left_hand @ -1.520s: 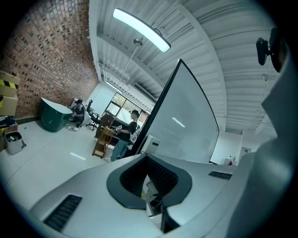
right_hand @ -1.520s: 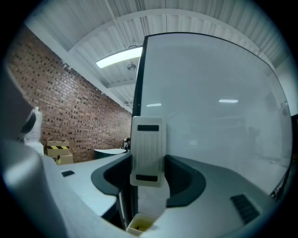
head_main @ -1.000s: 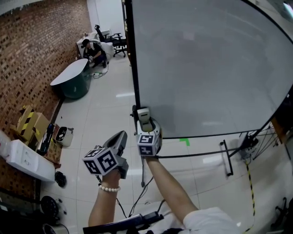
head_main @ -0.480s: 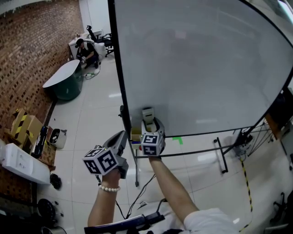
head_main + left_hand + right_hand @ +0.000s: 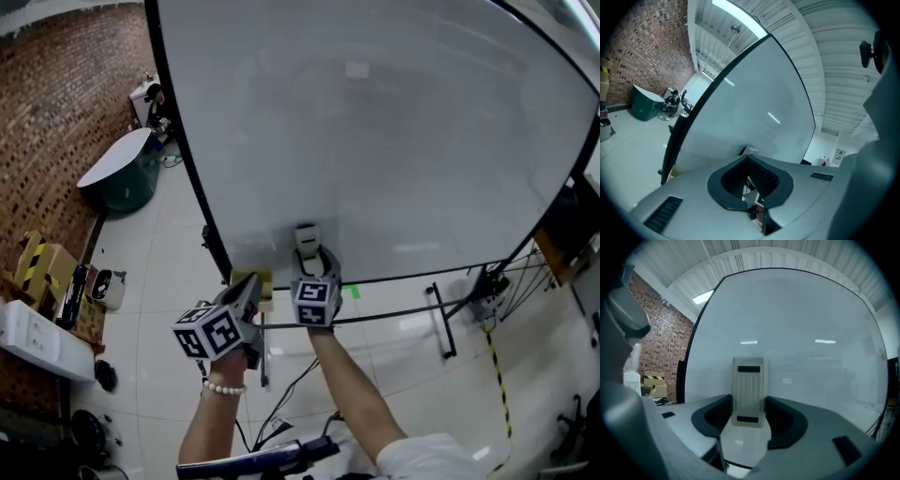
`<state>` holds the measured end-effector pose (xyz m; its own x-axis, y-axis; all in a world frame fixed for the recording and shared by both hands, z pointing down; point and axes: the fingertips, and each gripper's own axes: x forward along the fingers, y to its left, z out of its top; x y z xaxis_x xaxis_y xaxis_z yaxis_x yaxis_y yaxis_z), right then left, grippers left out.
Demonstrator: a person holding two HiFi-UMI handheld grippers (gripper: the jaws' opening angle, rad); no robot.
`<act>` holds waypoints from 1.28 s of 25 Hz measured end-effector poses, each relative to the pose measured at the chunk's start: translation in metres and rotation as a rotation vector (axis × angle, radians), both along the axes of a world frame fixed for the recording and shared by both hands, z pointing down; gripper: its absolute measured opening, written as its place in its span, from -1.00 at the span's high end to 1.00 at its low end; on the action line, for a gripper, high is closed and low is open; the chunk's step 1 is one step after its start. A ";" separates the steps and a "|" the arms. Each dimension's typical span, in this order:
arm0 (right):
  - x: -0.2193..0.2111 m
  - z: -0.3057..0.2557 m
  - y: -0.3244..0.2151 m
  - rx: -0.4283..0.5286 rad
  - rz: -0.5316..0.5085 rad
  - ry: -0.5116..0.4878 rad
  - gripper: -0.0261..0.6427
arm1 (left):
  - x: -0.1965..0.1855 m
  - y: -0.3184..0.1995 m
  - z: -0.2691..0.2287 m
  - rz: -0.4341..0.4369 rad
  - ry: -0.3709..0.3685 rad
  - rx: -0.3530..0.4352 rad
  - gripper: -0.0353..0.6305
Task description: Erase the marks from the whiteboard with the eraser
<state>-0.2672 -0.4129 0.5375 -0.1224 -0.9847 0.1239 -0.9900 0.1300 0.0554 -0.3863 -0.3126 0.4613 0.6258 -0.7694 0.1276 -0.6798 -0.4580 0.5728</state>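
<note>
Right gripper point(image 5: 749, 412) is closed on the beige eraser point(image 5: 749, 389), which stands upright between its jaws. The eraser is at the lower part of the whiteboard point(image 5: 375, 122), near its bottom edge; contact cannot be confirmed. Left gripper point(image 5: 751, 182) has its jaws drawn almost together, holding nothing, below the board's lower left corner.
</note>
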 end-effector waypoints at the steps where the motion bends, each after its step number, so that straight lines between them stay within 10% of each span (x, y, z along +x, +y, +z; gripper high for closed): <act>1: 0.011 0.000 0.001 0.002 -0.005 0.000 0.17 | 0.010 0.000 0.001 -0.005 0.003 -0.004 0.92; 17: 0.168 -0.012 0.014 0.027 -0.066 -0.075 0.17 | 0.171 0.006 -0.004 -0.063 -0.010 0.003 0.92; 32: 0.294 -0.014 0.017 0.033 0.084 -0.055 0.17 | 0.251 -0.004 -0.002 0.142 0.002 0.027 0.92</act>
<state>0.0270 -0.3964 0.5234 -0.0446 -0.9952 0.0869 -0.9990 0.0451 0.0035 -0.1354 -0.3167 0.4592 0.7286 -0.6766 0.1067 -0.6063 -0.5647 0.5599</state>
